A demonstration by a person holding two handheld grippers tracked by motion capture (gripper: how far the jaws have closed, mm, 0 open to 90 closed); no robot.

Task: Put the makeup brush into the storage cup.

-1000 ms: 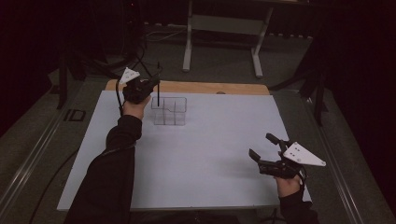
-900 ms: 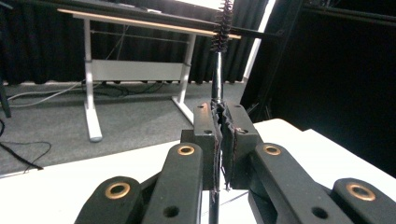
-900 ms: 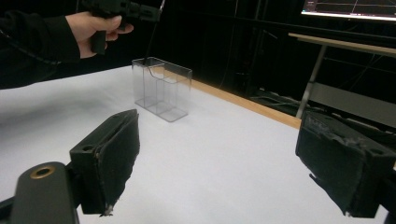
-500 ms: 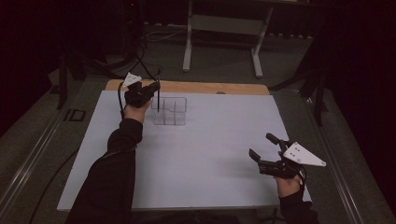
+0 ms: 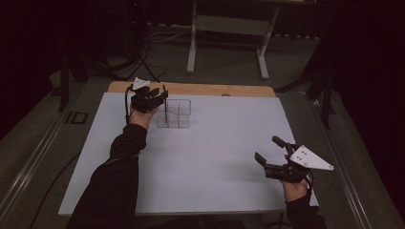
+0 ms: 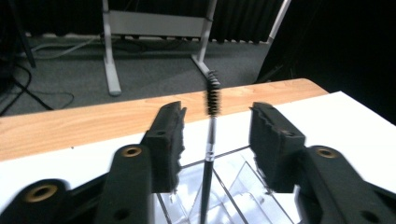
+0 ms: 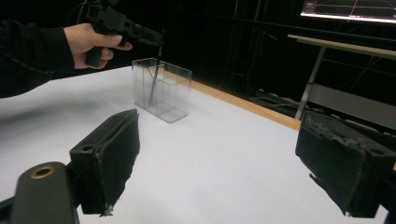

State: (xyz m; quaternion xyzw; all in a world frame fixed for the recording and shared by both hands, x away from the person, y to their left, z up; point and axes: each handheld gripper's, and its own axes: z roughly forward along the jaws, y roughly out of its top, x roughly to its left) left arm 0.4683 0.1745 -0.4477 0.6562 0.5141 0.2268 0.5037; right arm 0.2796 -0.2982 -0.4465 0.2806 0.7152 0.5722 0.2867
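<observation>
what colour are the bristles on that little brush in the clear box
Black bristles on the brush, clearest in the left gripper view.

Brush upright in divided box, far left on table; left claw beside it.

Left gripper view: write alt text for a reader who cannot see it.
A thin black mascara-style brush stands upright, bristles up, in a clear divided organizer, untouched between the left gripper's open jaws. Behind lie the white tabletop, its wooden edge and a dark floor.

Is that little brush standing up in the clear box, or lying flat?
Standing nearly upright: the brush rises from the clear box, bristles on top, between the left tool's open jaws.
</observation>
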